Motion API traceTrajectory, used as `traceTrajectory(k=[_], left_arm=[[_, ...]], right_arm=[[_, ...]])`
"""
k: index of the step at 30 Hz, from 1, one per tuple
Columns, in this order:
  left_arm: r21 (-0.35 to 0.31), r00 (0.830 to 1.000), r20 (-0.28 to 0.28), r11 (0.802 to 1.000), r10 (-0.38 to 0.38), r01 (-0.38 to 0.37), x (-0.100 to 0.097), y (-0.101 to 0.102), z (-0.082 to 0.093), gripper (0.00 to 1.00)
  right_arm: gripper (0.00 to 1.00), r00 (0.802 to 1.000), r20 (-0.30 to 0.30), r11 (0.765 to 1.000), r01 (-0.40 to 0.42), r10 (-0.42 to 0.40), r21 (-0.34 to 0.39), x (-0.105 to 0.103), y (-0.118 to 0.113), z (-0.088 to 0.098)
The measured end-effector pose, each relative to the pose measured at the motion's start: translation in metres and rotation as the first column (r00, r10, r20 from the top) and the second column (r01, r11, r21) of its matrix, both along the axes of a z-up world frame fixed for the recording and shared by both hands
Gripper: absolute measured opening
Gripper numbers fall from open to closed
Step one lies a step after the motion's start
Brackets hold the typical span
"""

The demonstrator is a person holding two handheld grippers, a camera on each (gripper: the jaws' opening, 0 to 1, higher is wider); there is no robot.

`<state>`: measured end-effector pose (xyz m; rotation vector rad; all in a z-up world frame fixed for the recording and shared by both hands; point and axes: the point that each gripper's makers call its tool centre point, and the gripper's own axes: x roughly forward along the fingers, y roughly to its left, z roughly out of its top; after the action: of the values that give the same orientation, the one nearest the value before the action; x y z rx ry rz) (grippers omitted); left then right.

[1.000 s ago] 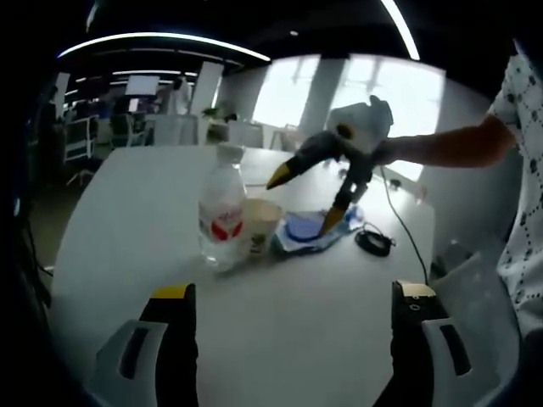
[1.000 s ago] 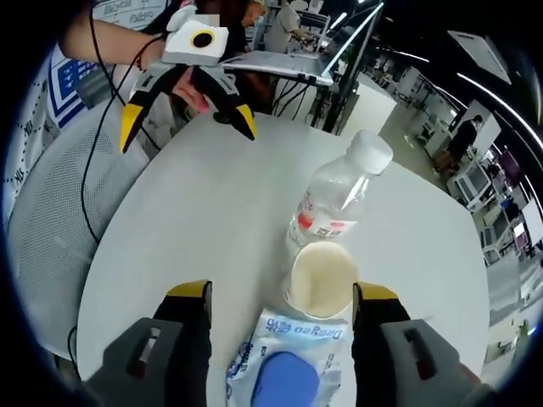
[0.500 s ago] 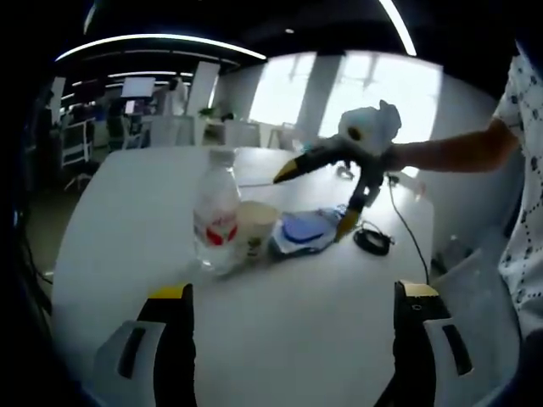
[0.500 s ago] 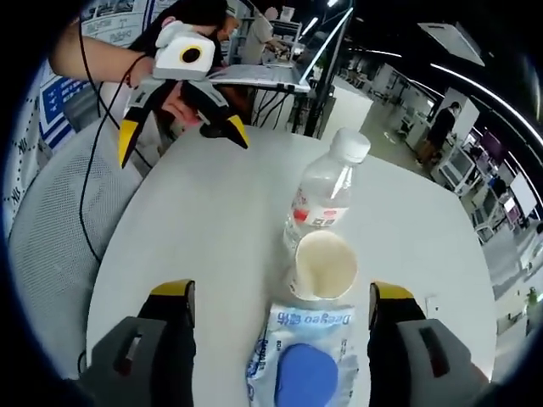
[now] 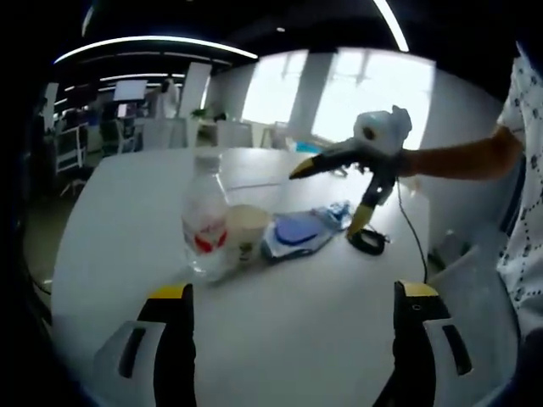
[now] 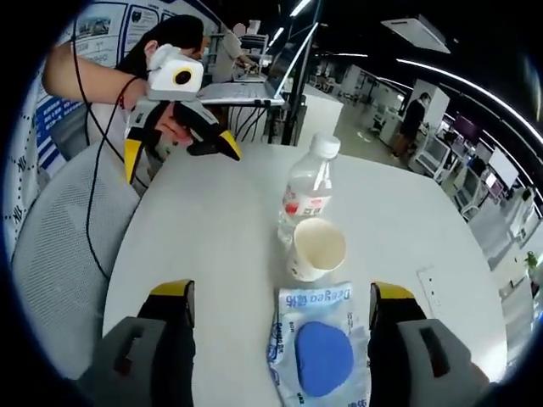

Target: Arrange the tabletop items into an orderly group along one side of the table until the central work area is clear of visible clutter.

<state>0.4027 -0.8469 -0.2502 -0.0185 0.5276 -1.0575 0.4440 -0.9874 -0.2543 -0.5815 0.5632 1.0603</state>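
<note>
On the round white table (image 6: 212, 254), a clear plastic water bottle with a white cap and red label (image 6: 306, 191) stands upright, touching the cream paper cup (image 6: 316, 248) just beside it. A flat clear packet holding a blue pad (image 6: 321, 352) lies right next to the cup (printed side up). The left gripper (image 6: 176, 146) and right gripper (image 5: 339, 195) both hang above the table beside the cup, jaws spread wide, holding nothing. A black cable coil (image 5: 368, 241) lies beyond the packet.

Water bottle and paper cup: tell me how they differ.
The water bottle is taller than the paper cup. The water bottle is clear plastic with a red label; the paper cup is opaque cream. The water bottle is capped in white; the paper cup is open-topped and looks empty. Both stand upright, side by side on the white table.
</note>
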Motion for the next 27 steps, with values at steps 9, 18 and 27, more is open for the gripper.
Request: traceTrajectory(k=[9, 18, 27], left_arm=[[0.005, 1.000, 0.013, 1.000, -0.024, 0.024, -0.004, -0.008, 0.004, 0.95], [0.012, 0.999, 0.032, 0.999, -0.040, 0.040, -0.006, -0.012, 0.010, 0.94], [0.017, 0.998, 0.046, 0.999, -0.044, 0.043, -0.013, -0.015, 0.016, 0.94]], right_arm=[[0.84, 0.997, 0.012, 0.996, 0.080, -0.080, 0.026, -0.015, -0.025, 0.007], [0.84, 0.987, 0.027, 0.986, 0.155, -0.156, 0.057, -0.030, -0.050, 0.017], [0.83, 0.970, 0.030, 0.967, 0.237, -0.241, 0.094, -0.051, -0.079, 0.025]])
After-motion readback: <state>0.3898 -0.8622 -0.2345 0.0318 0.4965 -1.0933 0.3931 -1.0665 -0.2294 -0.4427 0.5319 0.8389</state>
